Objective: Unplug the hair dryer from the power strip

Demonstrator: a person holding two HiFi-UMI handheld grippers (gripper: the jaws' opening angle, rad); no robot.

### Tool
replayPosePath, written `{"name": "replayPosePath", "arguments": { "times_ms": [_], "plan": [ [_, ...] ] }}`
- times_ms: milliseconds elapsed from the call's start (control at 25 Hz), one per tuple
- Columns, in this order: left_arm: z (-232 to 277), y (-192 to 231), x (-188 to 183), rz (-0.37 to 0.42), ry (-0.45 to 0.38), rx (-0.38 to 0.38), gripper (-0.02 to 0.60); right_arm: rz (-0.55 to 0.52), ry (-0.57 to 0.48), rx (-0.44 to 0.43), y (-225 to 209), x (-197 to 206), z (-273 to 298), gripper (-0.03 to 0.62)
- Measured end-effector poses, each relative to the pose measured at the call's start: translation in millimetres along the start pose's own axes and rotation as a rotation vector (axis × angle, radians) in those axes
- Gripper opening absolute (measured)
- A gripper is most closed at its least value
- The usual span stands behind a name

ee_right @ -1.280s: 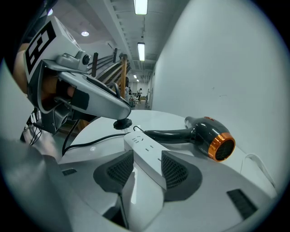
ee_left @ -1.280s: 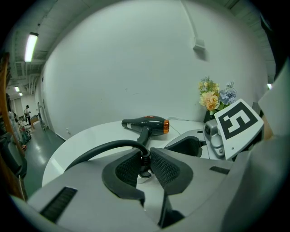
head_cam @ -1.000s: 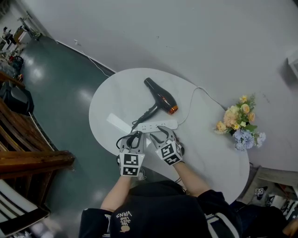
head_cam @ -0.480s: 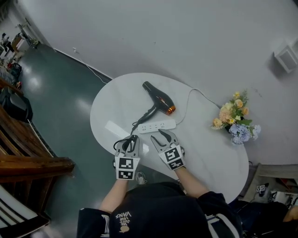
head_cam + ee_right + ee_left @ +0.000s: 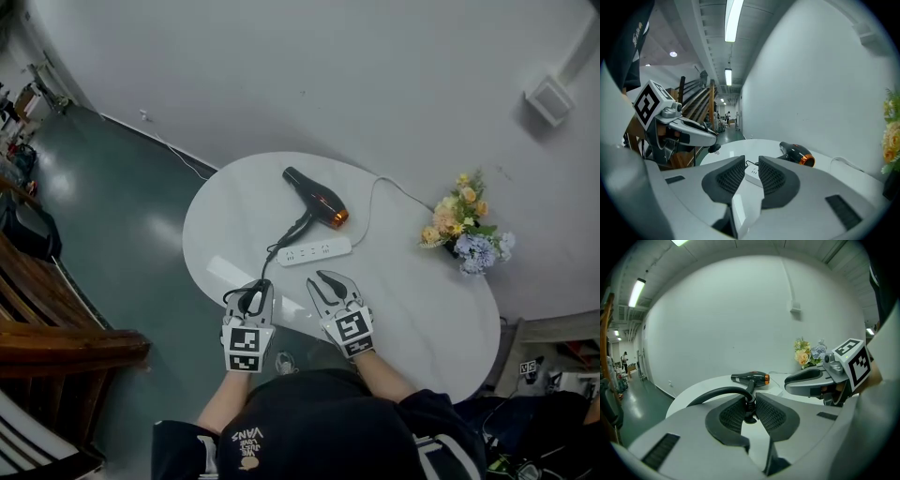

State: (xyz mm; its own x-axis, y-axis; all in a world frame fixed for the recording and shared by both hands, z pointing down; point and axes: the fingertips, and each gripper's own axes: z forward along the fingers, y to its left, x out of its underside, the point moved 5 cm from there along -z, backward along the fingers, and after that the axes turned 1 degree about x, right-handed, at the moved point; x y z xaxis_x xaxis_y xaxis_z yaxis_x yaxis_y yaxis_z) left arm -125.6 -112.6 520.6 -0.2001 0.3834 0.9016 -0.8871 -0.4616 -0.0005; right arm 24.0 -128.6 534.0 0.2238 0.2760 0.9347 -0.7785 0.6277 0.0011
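Observation:
The black hair dryer with an orange nozzle ring lies on the round white table. In front of it lies the white power strip. My left gripper is shut on the dryer's black plug, held clear of the strip, and its cord arcs away to the left. My right gripper hovers beside it at the table's near edge. Its jaws are closing with nothing between them; the strip shows beyond the gap. The dryer lies farther back.
A bunch of flowers stands at the table's right edge. The strip's white cable runs off the far side toward the wall. Dark wooden furniture stands on the floor at the left.
Both grippers have drawn back from the power strip toward the near edge and risen. The left one carries the plug along. The right jaws have narrowed.

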Motion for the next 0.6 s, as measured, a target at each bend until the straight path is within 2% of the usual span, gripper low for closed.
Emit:
{"name": "replayPosePath", "arguments": {
  "times_ms": [600],
  "plan": [
    [-66,-5,1,0.055,-0.099,0.077,0.077,0.032,-0.117,0.08,52,-23,-58,0.069]
  ]
}}
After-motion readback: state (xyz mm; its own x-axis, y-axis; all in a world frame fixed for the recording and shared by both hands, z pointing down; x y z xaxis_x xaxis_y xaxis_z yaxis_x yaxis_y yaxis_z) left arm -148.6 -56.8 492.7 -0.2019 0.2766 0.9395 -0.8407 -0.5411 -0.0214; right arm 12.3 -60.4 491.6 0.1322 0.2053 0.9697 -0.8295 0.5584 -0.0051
